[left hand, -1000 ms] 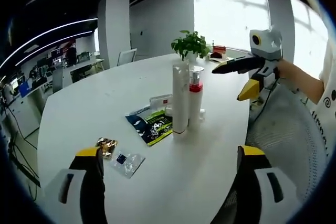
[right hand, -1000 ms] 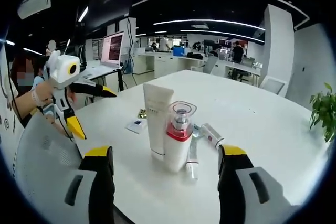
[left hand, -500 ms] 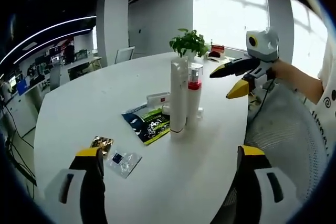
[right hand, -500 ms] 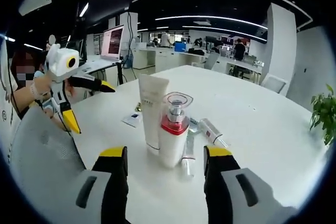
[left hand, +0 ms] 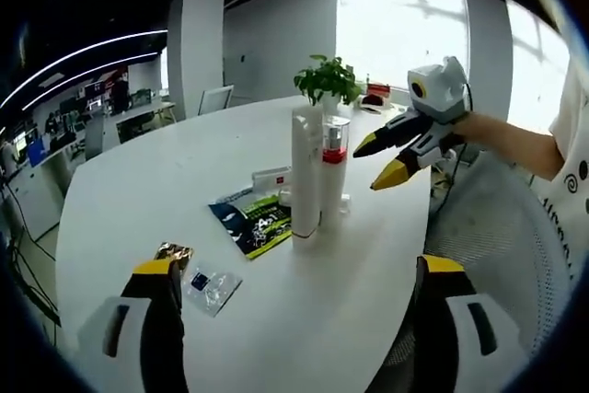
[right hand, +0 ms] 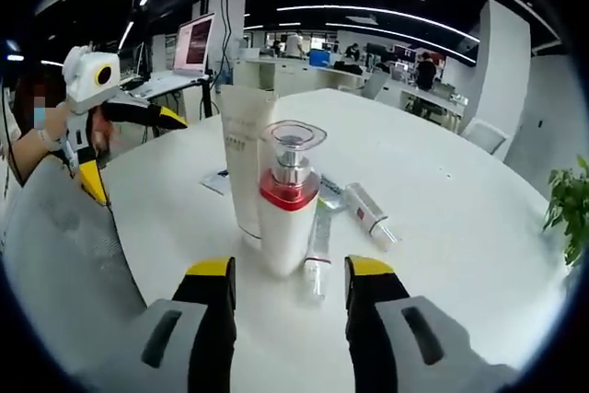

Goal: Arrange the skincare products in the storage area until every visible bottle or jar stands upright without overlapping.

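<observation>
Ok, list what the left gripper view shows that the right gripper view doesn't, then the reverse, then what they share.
Left gripper view: a gold sachet near the table's front edge, and a bright window behind.
Right gripper view: an open laptop on a desk at the back, with office desks beyond it.
Both: the upright white tube and the red-banded pump bottle standing side by side, a red-banded tube lying behind them, and the potted plant.
</observation>
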The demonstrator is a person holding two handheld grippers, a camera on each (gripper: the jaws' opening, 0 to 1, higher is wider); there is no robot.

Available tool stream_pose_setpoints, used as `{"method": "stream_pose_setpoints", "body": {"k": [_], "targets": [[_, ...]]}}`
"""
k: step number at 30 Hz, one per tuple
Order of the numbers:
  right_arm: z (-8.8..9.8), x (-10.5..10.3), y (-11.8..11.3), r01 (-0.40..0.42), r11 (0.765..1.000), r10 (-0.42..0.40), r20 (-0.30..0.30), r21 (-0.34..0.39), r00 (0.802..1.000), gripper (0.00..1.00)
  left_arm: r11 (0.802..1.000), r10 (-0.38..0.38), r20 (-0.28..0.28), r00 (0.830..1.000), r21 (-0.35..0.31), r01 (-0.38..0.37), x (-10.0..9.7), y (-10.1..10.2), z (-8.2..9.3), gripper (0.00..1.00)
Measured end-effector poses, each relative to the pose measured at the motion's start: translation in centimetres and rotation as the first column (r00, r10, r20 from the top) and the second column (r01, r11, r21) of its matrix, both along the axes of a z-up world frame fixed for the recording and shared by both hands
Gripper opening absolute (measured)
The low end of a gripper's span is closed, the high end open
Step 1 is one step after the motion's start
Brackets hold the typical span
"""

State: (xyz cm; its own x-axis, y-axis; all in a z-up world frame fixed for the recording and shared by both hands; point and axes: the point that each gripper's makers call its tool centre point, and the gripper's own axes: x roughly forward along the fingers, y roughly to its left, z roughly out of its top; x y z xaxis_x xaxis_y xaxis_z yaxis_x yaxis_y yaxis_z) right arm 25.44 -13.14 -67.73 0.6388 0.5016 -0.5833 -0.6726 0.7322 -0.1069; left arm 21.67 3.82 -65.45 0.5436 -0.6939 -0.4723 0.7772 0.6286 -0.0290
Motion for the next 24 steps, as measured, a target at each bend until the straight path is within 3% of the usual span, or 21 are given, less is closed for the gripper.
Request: {"method": "stream_pose_setpoints", "body": {"k": [14, 24], "targets": [[-5.1, 1.3, -1.4, 0.013, 0.996, -0.027, -0.150, -0.093, 0.988, 0.39, 1.000, 0.012, -0.002, 1.000, -0.004, -0.012, 0.6, 1.2, -0.2, 0.99], [-7.6, 1.7, -0.9, -0.024, 0.990, -0.010, -0.233, -0.139, 0.972, 0.37, 1.000, 0.006, -0.010, 1.000, -0.003, -0.006, 0.6, 1.1, -0.5, 0.99]]}}
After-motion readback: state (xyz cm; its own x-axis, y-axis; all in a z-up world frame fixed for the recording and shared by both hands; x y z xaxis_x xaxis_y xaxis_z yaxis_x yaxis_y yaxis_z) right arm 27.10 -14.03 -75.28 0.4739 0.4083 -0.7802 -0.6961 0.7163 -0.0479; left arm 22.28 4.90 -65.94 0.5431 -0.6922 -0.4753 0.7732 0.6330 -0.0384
